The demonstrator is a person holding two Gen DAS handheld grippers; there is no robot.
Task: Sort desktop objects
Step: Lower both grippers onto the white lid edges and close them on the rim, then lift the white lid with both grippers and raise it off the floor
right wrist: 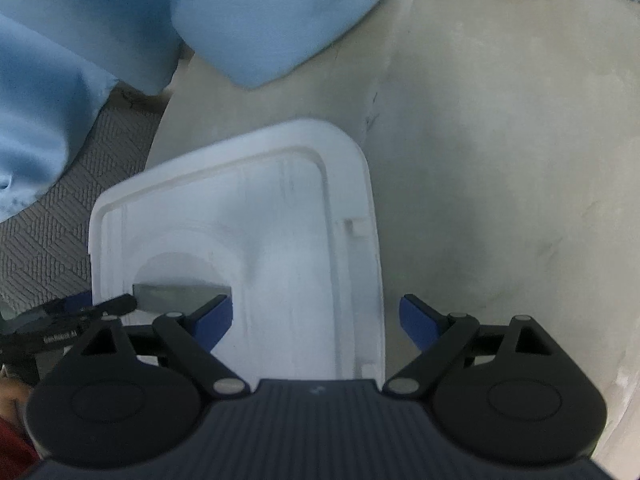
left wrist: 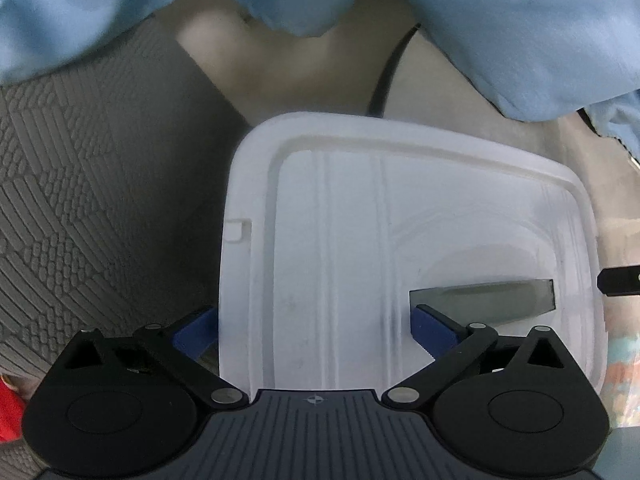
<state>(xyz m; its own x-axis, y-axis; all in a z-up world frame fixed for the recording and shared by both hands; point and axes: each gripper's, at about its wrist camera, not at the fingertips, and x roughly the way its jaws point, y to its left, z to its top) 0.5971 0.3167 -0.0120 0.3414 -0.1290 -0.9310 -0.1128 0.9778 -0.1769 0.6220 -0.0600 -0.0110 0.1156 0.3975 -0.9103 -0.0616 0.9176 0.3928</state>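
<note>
A white plastic box lid (left wrist: pixel 360 240) is held up in front of both cameras, its ribbed inner face toward me. My left gripper (left wrist: pixel 316 332) has its blue fingers on either side of the lid's left part, shut on it. My right gripper (right wrist: pixel 316 320) has its blue fingers either side of the lid's right edge (right wrist: pixel 352 240), shut on it. A grey rectangular slot (left wrist: pixel 484 300) shows in the lid, and also in the right wrist view (right wrist: pixel 180 294). The left gripper's black frame (right wrist: pixel 60 320) shows at the left of the right wrist view.
Light blue cloth (left wrist: pixel 520 20) hangs across the top of both views. A grey patterned mat (left wrist: pixel 80 200) lies at the left. A pale beige surface (right wrist: pixel 500 200) fills the right. A black cable (left wrist: pixel 388 76) runs behind the lid. Something red (left wrist: pixel 8 412) sits at the lower left edge.
</note>
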